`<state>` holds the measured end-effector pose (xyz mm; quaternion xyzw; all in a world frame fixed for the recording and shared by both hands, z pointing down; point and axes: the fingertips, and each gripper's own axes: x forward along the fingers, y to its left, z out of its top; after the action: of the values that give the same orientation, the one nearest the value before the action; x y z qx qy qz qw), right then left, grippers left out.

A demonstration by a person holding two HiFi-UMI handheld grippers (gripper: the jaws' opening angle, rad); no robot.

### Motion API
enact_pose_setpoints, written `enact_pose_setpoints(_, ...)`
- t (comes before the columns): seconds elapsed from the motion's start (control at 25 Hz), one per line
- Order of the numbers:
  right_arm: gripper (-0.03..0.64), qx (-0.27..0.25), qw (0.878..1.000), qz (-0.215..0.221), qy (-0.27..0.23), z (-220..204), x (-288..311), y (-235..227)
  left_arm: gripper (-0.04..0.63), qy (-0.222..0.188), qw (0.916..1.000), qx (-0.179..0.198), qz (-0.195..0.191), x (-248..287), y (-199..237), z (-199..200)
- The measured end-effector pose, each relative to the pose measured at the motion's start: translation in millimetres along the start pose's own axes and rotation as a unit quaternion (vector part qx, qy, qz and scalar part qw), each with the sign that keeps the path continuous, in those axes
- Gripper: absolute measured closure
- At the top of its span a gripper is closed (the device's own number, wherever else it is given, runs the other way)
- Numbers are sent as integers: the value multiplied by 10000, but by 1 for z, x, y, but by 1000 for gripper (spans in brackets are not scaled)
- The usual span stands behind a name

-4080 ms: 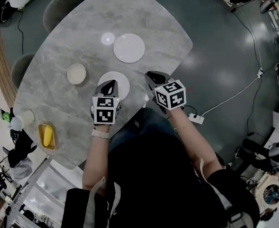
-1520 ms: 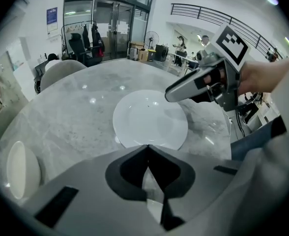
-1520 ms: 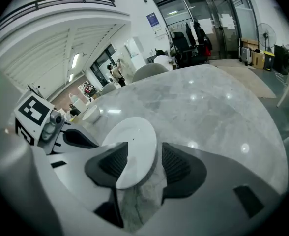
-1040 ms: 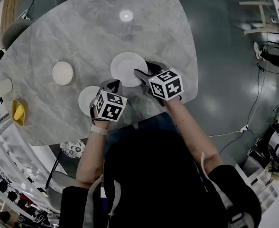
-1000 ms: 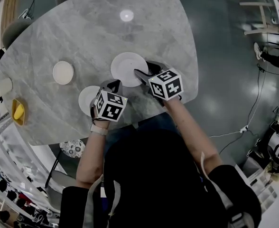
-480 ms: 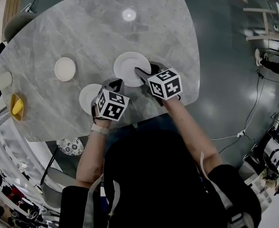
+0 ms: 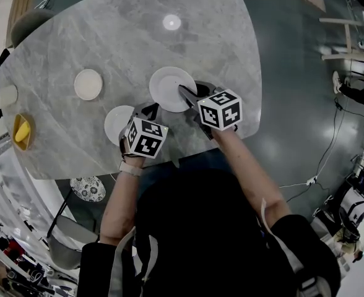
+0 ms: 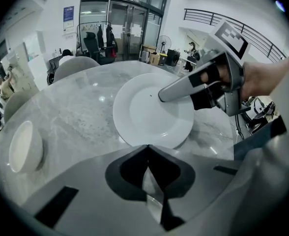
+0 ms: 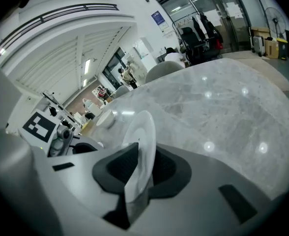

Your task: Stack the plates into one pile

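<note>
the large plate (image 7: 168, 86) is set on the table (image 7: 108, 36), its near rim clenched by the right gripper (image 7: 183, 91), whose jaws have just been closing. the small plate (image 7: 116, 124) is seen left of the large plate, nearer the person. the left gripper (image 7: 150, 109) is held between both plates, jaws pressed together.

There are two white plates (image 7: 168, 86) (image 7: 116, 122), one cream bowl (image 7: 88, 84), two hand-held grippers (image 7: 148, 109) (image 7: 183, 90).
</note>
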<state>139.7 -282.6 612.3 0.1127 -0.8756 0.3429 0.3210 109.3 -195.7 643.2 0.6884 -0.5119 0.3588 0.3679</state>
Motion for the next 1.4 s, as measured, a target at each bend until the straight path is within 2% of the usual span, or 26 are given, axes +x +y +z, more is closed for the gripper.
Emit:
enact_pose_setpoints(0.32, 583, 399, 9979, 354, -363, 20, -3, 27, 588, -130, 9996, -183, 177, -19, 10, -12)
enact_pose_setpoints(0.88, 584, -190, 9981, 439, -397, 19, 0, 102, 588, -326, 9963, -598, 531, -74, 19, -72)
enact_pose_setpoints(1.4, 584, -396, 9967, 707, -75, -27, 10, 170, 588, -429, 9896, -1104, 821, -123, 1, -140)
